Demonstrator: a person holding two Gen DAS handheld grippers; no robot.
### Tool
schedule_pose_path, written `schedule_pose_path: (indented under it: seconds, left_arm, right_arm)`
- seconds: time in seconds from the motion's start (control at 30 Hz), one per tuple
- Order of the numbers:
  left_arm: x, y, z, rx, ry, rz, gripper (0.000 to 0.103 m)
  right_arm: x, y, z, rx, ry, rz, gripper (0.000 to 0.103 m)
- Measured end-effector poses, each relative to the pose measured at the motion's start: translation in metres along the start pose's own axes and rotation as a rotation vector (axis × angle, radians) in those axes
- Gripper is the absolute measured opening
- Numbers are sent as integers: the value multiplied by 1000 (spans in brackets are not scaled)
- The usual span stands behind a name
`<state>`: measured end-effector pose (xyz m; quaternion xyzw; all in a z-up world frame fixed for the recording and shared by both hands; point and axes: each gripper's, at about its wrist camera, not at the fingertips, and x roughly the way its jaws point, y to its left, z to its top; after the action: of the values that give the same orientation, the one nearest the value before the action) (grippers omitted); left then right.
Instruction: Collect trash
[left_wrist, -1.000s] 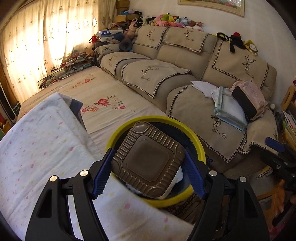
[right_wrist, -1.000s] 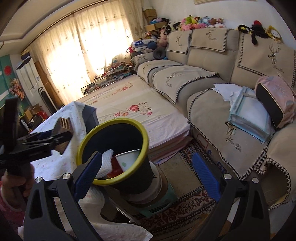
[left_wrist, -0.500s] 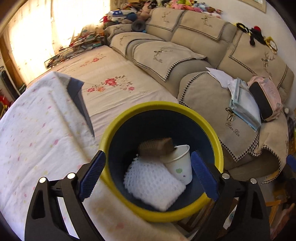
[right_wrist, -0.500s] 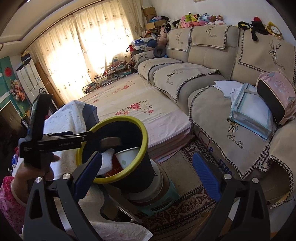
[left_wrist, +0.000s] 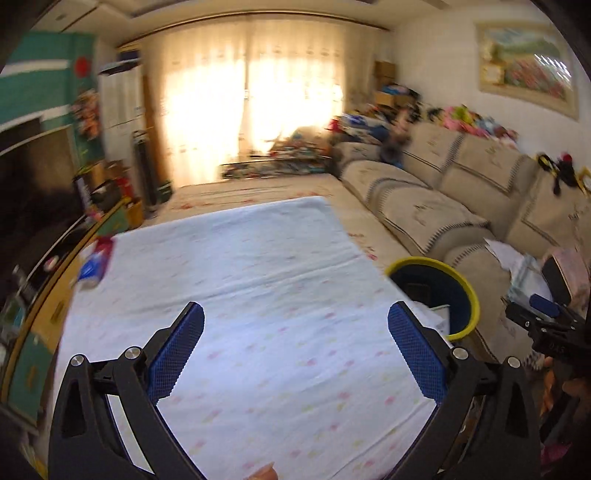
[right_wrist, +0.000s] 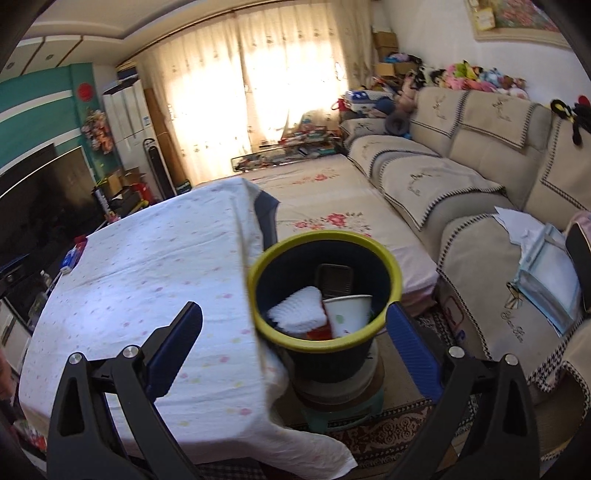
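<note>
At the counter's (left_wrist: 258, 295) far left edge a packet (left_wrist: 94, 264) is left; both grippers' (left_wrist: 295, 354) (right_wrist: 293, 350) fingers are spread empty, presumably for it.

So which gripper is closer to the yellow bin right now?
Right. The right gripper hangs just in front of the yellow bin, one finger beside its rim. The left gripper is open above the tablecloth, with the bin off to its right.

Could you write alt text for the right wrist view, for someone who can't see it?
A yellow-rimmed bin beside a cloth-covered table holds a brown tray, a white mesh pad and a paper cup. The open right gripper frames it, empty. A beige sofa runs along the right.
</note>
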<state>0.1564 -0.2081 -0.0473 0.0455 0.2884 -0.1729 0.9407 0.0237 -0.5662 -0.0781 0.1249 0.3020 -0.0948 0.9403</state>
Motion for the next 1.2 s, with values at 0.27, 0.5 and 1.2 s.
schedule_pose_path:
  seconds: [0.27,0.5,1.2]
  left_arm:
    - [-63,83,-38,-168,-62,128,98]
    - [-87,95,-80,-178,-53,173,98]
    - [-97,91,-77,-171,-69,185,98]
  right_arm:
    - [-26,34,-1,-96,-47,-20,96]
    - [-41,53,-5,-153,-66,-18,96]
    - [-35,60,-9,-157,-55,-2,96]
